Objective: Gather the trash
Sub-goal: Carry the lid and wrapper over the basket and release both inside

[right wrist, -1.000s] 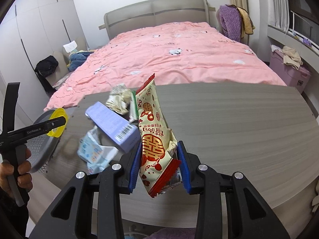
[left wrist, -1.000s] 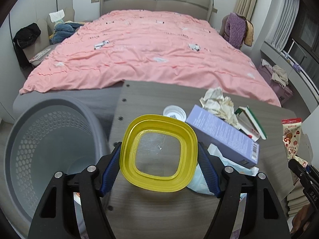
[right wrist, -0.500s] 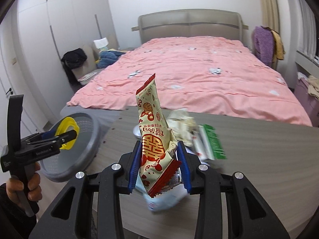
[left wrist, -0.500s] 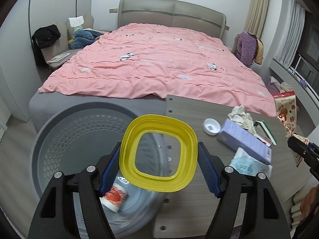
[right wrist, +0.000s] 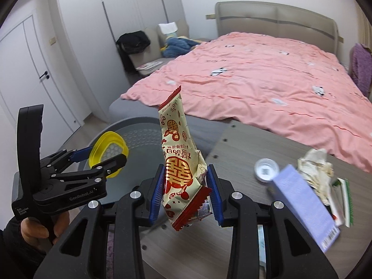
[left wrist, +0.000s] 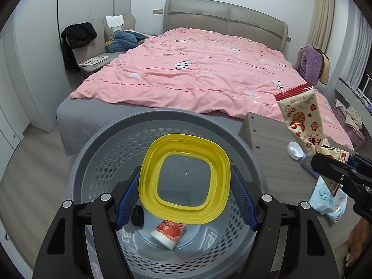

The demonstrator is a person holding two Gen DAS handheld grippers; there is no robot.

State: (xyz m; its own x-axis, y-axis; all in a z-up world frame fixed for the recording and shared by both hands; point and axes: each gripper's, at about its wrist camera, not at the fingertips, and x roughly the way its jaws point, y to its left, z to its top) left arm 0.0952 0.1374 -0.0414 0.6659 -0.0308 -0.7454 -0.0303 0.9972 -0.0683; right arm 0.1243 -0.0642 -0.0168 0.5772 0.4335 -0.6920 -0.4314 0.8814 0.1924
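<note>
My left gripper (left wrist: 184,190) is shut on a yellow-rimmed clear lid (left wrist: 184,177) and holds it over the grey perforated bin (left wrist: 97,153). A red-and-white cup (left wrist: 168,231) lies at the bin's bottom. My right gripper (right wrist: 186,193) is shut on a cream-and-red snack wrapper (right wrist: 179,162), held upright above the table's left end. In the right wrist view the left gripper (right wrist: 109,160) with the lid (right wrist: 108,148) hangs over the bin (right wrist: 139,132). The left wrist view shows the wrapper (left wrist: 302,118) at the right.
On the grey wooden table (right wrist: 244,144) lie a white cap (right wrist: 266,169), a lilac box (right wrist: 304,204), crumpled paper (right wrist: 316,167), a green-edged booklet (right wrist: 344,200) and a blue tissue pack (left wrist: 330,197). A pink-covered bed (left wrist: 197,76) stands behind. A hand (right wrist: 34,230) grips the left tool.
My left gripper carried the lid leftward from above the table to over the bin. My right gripper swung left with the wrapper toward the table's left end.
</note>
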